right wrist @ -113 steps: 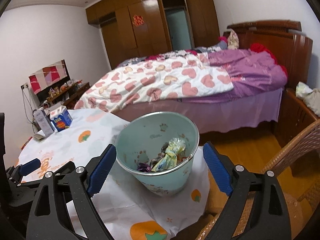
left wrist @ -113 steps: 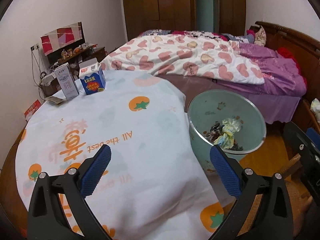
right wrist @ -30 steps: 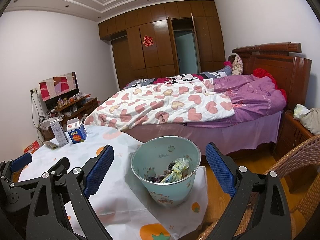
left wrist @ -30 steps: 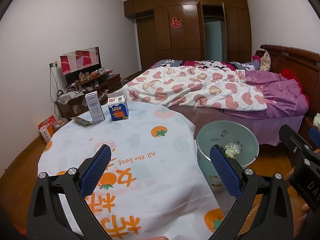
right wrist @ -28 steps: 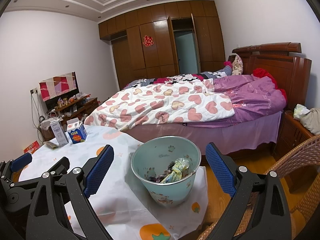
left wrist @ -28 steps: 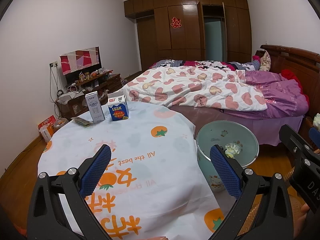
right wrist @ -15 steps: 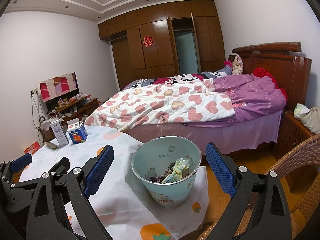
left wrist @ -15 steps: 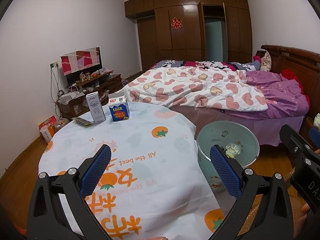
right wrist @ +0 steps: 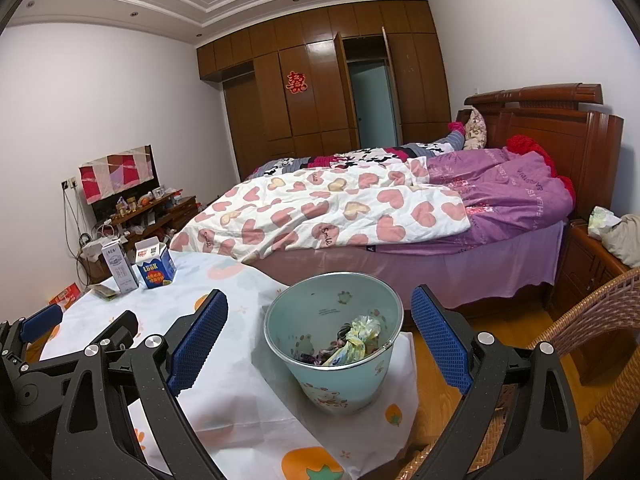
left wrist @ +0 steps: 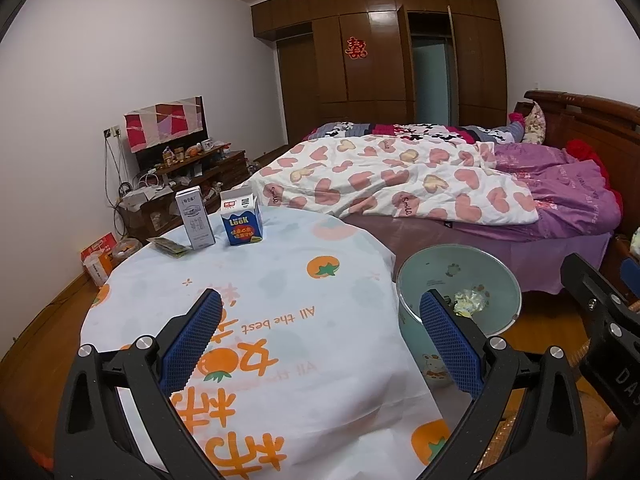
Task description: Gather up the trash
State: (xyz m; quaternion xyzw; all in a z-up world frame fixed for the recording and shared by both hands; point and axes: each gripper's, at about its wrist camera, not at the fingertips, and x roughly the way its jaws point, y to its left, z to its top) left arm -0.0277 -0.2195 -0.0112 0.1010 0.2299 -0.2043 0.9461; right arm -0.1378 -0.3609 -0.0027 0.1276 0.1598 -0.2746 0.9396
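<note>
A pale green trash bin (right wrist: pixel 334 360) with crumpled wrappers inside stands just right of the round table (left wrist: pixel 280 288); it also shows in the left wrist view (left wrist: pixel 460 276). At the table's far side stand a grey-white carton (left wrist: pixel 195 223), a blue LOOK carton (left wrist: pixel 241 225) and a small flat packet (left wrist: pixel 168 246); they also show in the right wrist view, the grey-white carton (right wrist: pixel 119 266) and the blue one (right wrist: pixel 155 264). My left gripper (left wrist: pixel 320 344) is open and empty above the table. My right gripper (right wrist: pixel 320 344) is open and empty above the bin.
A bed (right wrist: pixel 400 208) with a heart-print quilt lies behind the bin. A low TV stand (left wrist: pixel 188 172) with clutter is at the far left wall. A wicker chair (right wrist: pixel 592 340) is at the right. Wooden wardrobes (left wrist: pixel 380 72) line the far wall.
Since 3.8 s ago both grippers have pulled back and up from the bin and table. Over the last second almost nothing has moved.
</note>
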